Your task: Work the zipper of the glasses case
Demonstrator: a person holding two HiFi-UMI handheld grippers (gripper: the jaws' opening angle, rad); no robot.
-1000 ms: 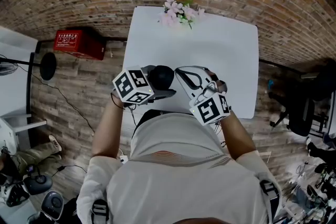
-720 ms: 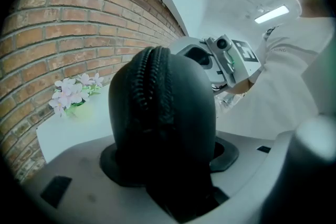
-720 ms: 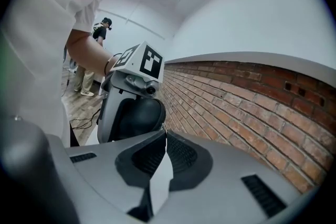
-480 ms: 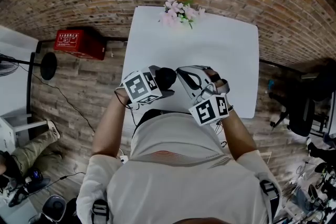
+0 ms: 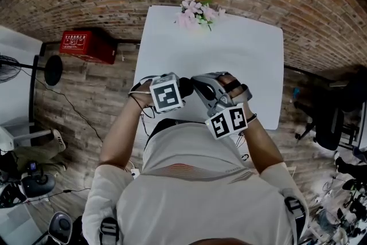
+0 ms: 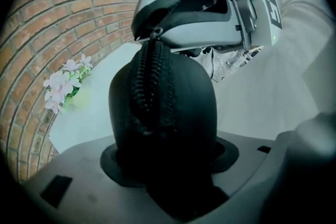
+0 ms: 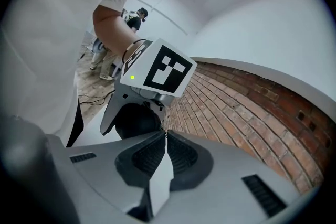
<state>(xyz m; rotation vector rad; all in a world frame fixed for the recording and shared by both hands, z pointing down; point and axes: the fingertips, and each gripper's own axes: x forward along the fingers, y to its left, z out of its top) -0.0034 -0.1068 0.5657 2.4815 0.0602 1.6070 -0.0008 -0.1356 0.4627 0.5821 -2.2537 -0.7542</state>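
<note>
Over the table [image 5: 229, 60], left gripper [image 5: 180, 90] clamps the glasses case [image 6: 184, 107]; right gripper [image 7: 165, 138] pressed together at its zipper [image 6: 152, 73].

At the head view's centre the left gripper [image 5: 181, 90] covers most of the glasses case [image 5: 185, 84]; low in the left gripper view the case's base is lost in shadow; the zipper pull is hidden behind the tips of the right gripper [image 6: 143, 33].

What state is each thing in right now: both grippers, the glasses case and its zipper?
left gripper: shut on the glasses case, clamping its lower part.
right gripper: shut, tips at the top end of the zipper.
glasses case: held, zipper edge facing the left gripper's camera.
zipper: closed along the visible stretch.
</note>
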